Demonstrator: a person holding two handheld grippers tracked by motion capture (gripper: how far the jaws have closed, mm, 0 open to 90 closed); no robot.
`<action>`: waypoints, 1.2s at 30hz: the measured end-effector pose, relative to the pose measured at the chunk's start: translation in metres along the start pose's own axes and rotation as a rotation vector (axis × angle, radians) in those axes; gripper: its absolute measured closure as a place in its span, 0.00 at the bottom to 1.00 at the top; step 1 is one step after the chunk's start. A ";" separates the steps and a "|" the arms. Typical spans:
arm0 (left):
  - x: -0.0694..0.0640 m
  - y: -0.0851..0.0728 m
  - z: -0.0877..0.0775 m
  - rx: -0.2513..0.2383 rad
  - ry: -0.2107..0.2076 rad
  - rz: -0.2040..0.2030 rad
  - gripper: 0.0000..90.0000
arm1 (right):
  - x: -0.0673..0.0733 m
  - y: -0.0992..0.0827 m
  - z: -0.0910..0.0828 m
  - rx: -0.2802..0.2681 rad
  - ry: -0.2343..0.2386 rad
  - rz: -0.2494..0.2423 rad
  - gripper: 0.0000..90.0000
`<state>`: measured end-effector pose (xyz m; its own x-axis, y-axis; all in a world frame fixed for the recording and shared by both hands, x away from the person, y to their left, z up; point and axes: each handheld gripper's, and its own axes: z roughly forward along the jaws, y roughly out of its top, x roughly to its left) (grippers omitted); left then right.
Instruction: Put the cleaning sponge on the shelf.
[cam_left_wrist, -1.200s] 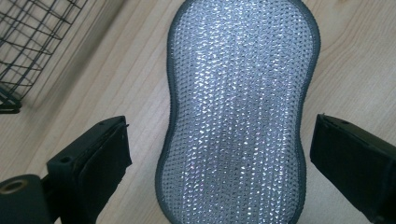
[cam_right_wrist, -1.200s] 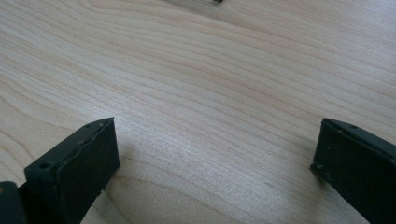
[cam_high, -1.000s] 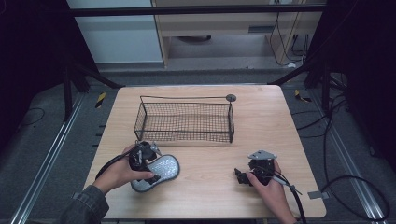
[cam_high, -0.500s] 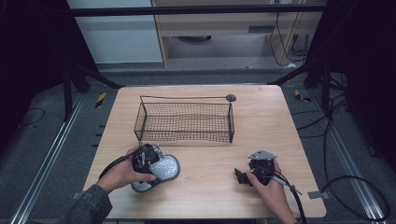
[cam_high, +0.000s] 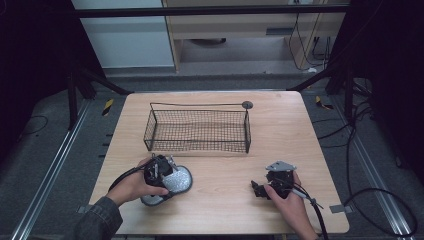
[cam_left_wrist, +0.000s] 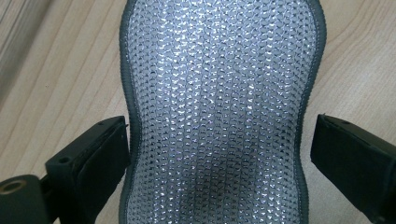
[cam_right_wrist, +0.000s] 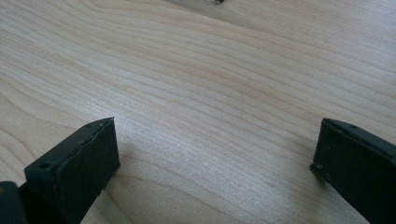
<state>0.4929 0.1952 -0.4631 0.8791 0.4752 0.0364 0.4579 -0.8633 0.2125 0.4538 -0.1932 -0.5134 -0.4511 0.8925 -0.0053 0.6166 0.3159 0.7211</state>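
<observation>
Left gripper (cam_left_wrist: 219, 158) jaws stand apart, straddling the silver mesh insole (cam_left_wrist: 219, 102) on the table (cam_high: 300, 130). Right gripper (cam_right_wrist: 215, 163) jaws apart over bare wood.

High view overlooks the whole table (cam_high: 225, 210); both gripper views look closely down at its wood.

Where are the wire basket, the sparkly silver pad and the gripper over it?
wire basket (cam_high: 197, 131): high view, on its mesh floor.
sparkly silver pad (cam_left_wrist: 219, 107): left gripper view, on the middle of its glittery face.
left gripper (cam_left_wrist: 219, 154): left gripper view, midway between its open jaws, which straddle the pad.
</observation>
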 end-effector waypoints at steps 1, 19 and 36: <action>0.000 0.000 0.000 0.000 0.000 0.000 0.04 | 0.000 0.000 0.000 -0.001 0.003 0.004 0.00; 0.007 -0.001 0.009 0.002 -0.017 -0.010 0.03 | 0.001 0.000 0.000 -0.001 0.004 0.002 0.00; 0.012 -0.004 0.015 -0.001 -0.019 -0.025 0.02 | 0.001 0.000 0.000 0.000 0.005 -0.001 0.00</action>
<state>0.5033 0.2018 -0.4783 0.8695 0.4937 0.0127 0.4800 -0.8508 0.2138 0.4530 -0.1925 -0.5133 -0.4548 0.8906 -0.0027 0.6159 0.3166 0.7214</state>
